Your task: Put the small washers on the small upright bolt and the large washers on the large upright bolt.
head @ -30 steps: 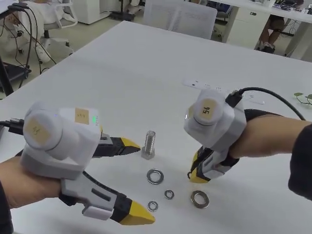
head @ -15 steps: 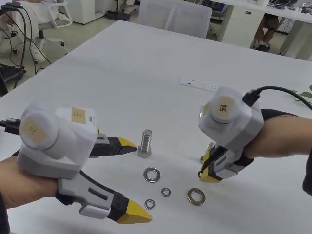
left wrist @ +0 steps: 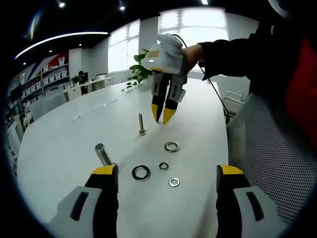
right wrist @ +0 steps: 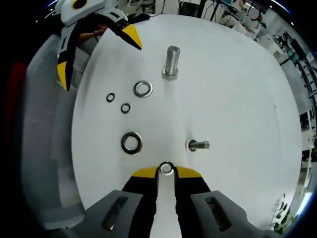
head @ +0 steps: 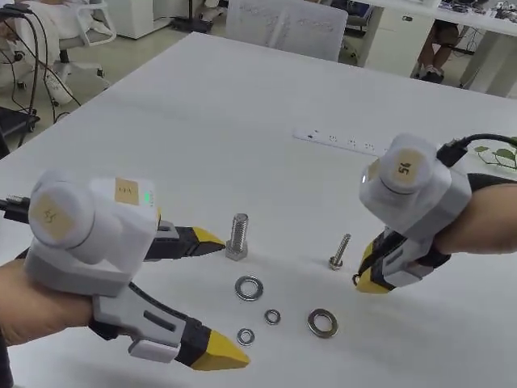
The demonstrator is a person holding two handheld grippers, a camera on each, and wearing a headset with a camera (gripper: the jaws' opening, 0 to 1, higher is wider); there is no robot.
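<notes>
While over white table (head: 242,105) (office) | left fingers (head: 218,353) wide, empty | right fingers (head: 371,281) pinch washer (right wrist: 166,169)

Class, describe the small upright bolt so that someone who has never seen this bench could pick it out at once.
On the white table, two bolts stand heads down between the two tongs. The small bolt is the one next to the right tongs, which pinch a small washer. This bolt is far thinner than the large bolt by the left tongs.
</notes>
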